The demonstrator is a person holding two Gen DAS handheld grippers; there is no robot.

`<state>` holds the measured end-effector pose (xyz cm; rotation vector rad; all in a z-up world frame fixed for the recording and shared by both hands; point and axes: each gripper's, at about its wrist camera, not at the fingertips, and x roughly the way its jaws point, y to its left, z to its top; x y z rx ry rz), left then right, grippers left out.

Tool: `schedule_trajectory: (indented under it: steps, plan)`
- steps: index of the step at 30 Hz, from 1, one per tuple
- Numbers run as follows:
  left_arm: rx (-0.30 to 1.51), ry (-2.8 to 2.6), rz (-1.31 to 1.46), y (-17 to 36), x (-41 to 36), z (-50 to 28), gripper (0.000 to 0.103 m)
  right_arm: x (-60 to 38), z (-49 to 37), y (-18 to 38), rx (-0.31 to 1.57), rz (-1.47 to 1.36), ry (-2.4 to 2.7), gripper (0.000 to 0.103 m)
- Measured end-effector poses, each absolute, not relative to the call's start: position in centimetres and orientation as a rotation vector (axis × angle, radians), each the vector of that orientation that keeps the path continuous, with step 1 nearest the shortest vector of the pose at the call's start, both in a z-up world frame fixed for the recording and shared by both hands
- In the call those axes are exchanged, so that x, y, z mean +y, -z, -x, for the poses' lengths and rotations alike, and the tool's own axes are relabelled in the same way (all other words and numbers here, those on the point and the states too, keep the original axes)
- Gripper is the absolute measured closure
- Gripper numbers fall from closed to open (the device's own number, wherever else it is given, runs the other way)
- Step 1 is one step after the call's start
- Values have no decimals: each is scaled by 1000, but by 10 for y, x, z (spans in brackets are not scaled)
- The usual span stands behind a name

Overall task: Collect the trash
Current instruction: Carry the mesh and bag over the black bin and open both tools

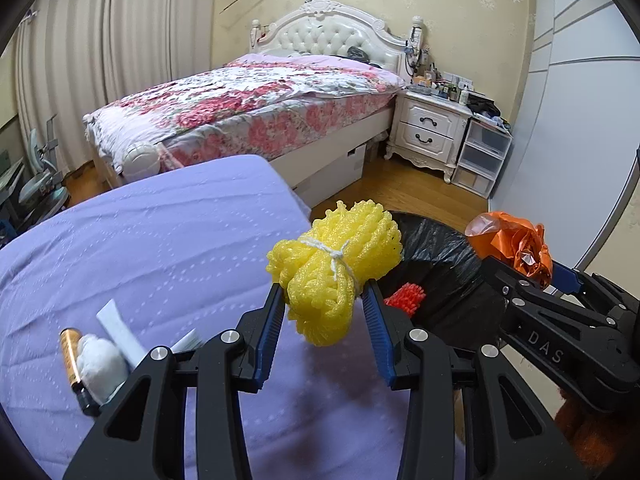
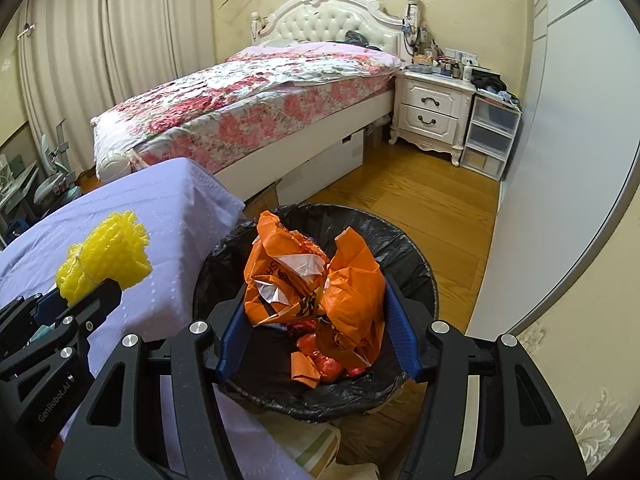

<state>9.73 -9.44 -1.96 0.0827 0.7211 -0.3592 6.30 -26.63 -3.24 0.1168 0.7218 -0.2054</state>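
My left gripper (image 1: 325, 304) is shut on a yellow foam net bundle (image 1: 334, 270) tied with white string, held over the edge of the purple-covered table (image 1: 140, 248) beside the bin. My right gripper (image 2: 316, 308) is shut on a crumpled orange plastic bag (image 2: 316, 284), held above the black-lined trash bin (image 2: 416, 264). Red trash (image 2: 324, 364) lies inside the bin. In the left wrist view the bin (image 1: 440, 264) sits right of the bundle, with the orange bag (image 1: 516, 244) and right gripper over it. The yellow bundle (image 2: 104, 256) shows at left in the right wrist view.
On the purple table lie a battery (image 1: 72, 364), a white wad (image 1: 100, 360) and a white tube (image 1: 120, 328). A bed with a floral cover (image 1: 248, 108) stands behind, a white nightstand (image 1: 432, 128) and plastic drawers (image 1: 480, 156) to its right. Wooden floor (image 2: 420, 200) surrounds the bin.
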Motion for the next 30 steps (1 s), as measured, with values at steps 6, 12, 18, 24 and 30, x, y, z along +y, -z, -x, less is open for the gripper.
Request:
schedule_trajectory:
  steps: [6,12,18,24,30]
  plan:
    - [719,373,-102,20,-115,-107,62,-279,-72,38,727,-131,239,44]
    - [736,373,-125,28,-128,-116,62,-293,-79,49,750,-156,256,44]
    - [756,367,-137,34,-135,-123,62,-298,-83,54,759,-164,260,44]
    - [764,366,-152,36,-141,-127,62,-300,-86,54,759,-167,263,44]
    - [776,367,-152,38,-141,-129,60,-302,-86,55,753,-171,274,43]
